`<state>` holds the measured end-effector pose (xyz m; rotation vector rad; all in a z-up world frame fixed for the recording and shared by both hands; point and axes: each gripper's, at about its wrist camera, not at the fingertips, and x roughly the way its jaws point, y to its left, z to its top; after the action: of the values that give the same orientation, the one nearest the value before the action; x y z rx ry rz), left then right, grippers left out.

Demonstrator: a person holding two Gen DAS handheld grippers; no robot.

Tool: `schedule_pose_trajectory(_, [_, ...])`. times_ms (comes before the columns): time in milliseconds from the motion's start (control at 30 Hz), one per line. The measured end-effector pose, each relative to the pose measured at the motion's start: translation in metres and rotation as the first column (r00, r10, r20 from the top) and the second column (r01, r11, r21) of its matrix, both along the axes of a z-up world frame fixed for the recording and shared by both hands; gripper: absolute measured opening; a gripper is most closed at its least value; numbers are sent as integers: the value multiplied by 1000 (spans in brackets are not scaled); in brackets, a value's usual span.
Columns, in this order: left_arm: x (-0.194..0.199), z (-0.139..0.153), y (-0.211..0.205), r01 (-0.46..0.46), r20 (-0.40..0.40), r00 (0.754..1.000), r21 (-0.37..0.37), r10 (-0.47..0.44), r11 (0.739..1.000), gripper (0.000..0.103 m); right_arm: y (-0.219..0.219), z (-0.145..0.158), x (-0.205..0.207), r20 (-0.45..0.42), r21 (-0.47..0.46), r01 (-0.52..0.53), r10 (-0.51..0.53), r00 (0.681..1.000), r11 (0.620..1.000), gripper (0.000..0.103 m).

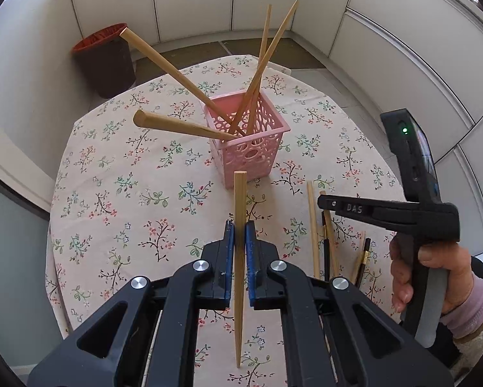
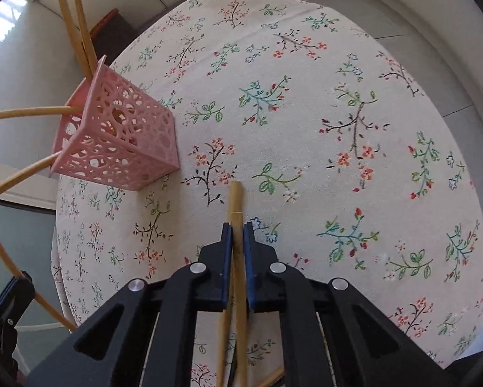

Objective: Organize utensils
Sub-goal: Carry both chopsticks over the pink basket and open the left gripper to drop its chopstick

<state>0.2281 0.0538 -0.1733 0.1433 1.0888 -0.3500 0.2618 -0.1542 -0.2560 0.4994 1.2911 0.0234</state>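
Chopstick (image 1: 240, 258) clamped in left gripper (image 1: 240, 229); right gripper (image 2: 237, 230) clamped on another chopstick (image 2: 238, 225) w/ basket (image 2: 118, 135) nearby.

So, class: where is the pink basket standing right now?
In the left wrist view the pink basket stands mid-table on the floral tablecloth, beyond the left gripper; four chopsticks lean out of it.

Each tool (image 1: 238, 235) (image 2: 238, 237) is black plastic with blue pads (image 1: 230, 251) and silver screws (image 1: 201, 265); the right hand (image 1: 428, 277) wears a pale pink cuff (image 1: 473, 309).
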Motion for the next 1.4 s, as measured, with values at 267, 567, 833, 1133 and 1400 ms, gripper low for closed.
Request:
schedule_pose_trajectory(267, [-2,4,-6,4,12,1000,1,-4,1000,7,-17,19,-10,35,10,10,-10,999,1000,8])
schedule_pose_trajectory(567, [-27,58,-7,25,153,988,-137,-4,990,7,-2,147,-95,530,-159,-165,225,818,973,8])
schedule_pose_trajectory(833, [-55,101,-14,9,287,957,-190,47,982,7,-18,206,-111,601,-145,-147,205,773,978,8])
schedule_pose_trajectory(1133, [-45,151,-14,-37,390,912,-223,124,974,6,-34,277,-92,670,-145,-122,189,718,982,8])
schedule_pose_trajectory(1400, [-5,188,-15,-95,476,854,-250,207,964,6,-37,313,-47,734,-115,-89,145,663,989,8])
